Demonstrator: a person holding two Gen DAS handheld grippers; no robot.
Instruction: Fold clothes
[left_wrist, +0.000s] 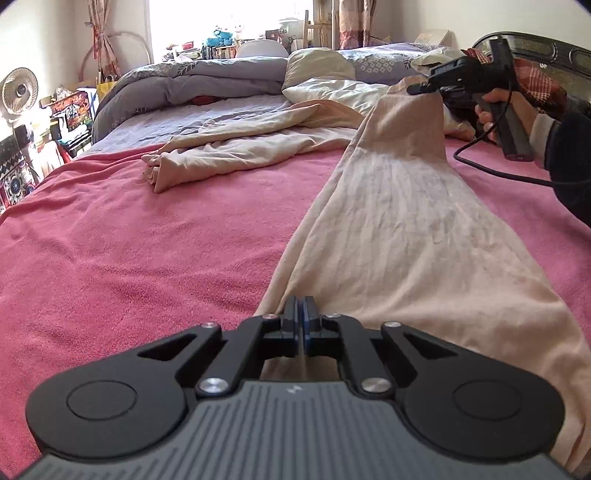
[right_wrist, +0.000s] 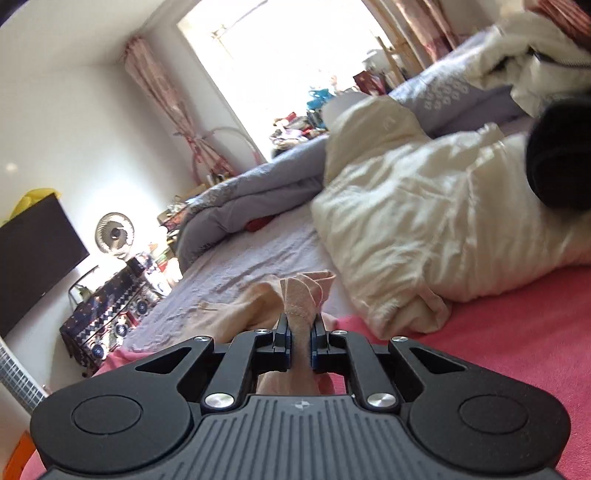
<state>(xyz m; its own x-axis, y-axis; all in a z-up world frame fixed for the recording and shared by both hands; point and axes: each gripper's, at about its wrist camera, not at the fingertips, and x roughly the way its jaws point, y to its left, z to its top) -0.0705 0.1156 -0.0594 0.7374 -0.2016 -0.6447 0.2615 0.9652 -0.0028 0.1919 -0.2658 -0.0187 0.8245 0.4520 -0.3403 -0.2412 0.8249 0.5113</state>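
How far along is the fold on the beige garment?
Done: both grips are set. The left gripper is shut on one end of the beige garment and the right gripper on a bunched end, stretching one section over the pink blanket. In hand: holding that section taut. Left: no fold is visible, and the other section lies crumpled.

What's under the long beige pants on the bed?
The beige pants lie stretched over a pink blanket, held at both ends by the left gripper and right gripper. Whatever is directly beneath the fabric is covered.
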